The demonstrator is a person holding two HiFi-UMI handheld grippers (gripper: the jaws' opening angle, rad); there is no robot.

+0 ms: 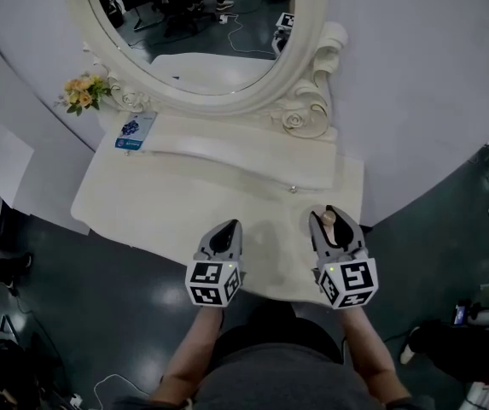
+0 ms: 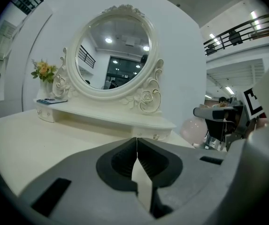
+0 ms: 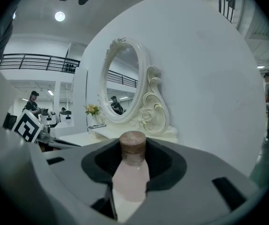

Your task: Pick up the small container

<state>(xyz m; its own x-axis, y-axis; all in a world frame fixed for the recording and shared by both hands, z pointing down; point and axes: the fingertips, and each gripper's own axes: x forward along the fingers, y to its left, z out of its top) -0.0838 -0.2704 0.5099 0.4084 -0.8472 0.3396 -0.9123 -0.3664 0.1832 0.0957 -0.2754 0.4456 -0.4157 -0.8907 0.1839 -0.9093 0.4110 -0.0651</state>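
Now clamped in the right tongs (image 1: 330, 222): small container (image 3: 131, 172), pale pink body, brown cap. Stands upright between both pads, pressed from either side, cap poking up past the jaw tips. Hangs in front of the mirror (image 1: 195, 32), below its right-hand scroll, over the near edge of the bench (image 1: 142, 203); height above the bench hard to tell. Left tongs (image 1: 229, 229) just beside the right pair, nearer the mirror's middle line, jaws together with tips touching, nothing between them. Further off, at the mirror's left foot: yellow flowers (image 1: 84, 90) and a blue-printed card (image 1: 136, 131), both up on the raised shelf (image 1: 227, 156).
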